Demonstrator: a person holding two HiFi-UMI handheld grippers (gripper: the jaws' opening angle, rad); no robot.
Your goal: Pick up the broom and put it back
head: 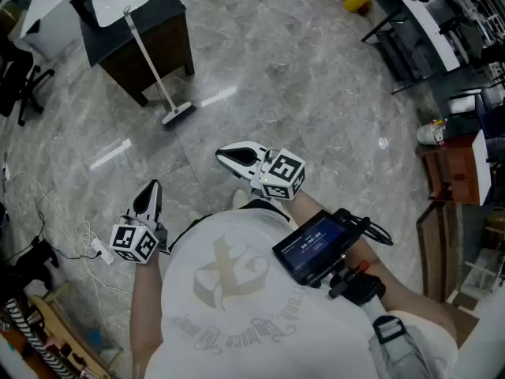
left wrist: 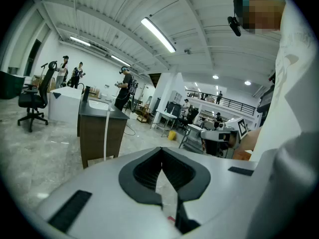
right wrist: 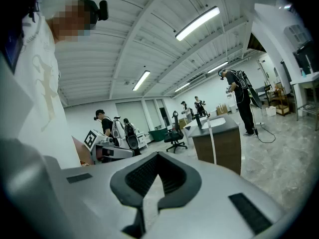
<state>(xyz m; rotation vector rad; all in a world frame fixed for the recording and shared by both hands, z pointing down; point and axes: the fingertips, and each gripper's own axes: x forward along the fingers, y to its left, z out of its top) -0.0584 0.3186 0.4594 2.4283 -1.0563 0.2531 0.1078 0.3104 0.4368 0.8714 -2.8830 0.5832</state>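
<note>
My left claw [head: 150, 189] and right claw [head: 225, 155] were both closed on nothing, well apart from the broom [head: 150, 61]. It leaned against the dark table [head: 170, 6], head on the floor [head: 300, 93]. I judged it either untouched or already returned.

Lighting: bright and even, from ceiling strip lights [left wrist: 158, 34] overhead. The polished floor [head: 316, 93] returns two white glare streaks, one just off the near corner of the desk [head: 166, 10]; shadows are soft and shallow. Head view: sharp, with mild bowing at the edges. Both gripper views: strong fisheye curvature and a black vignette in every corner. The pale shells of the left gripper [left wrist: 160, 149] and right gripper [right wrist: 158, 154] read slightly soft in the foreground; the background is clear.
</note>
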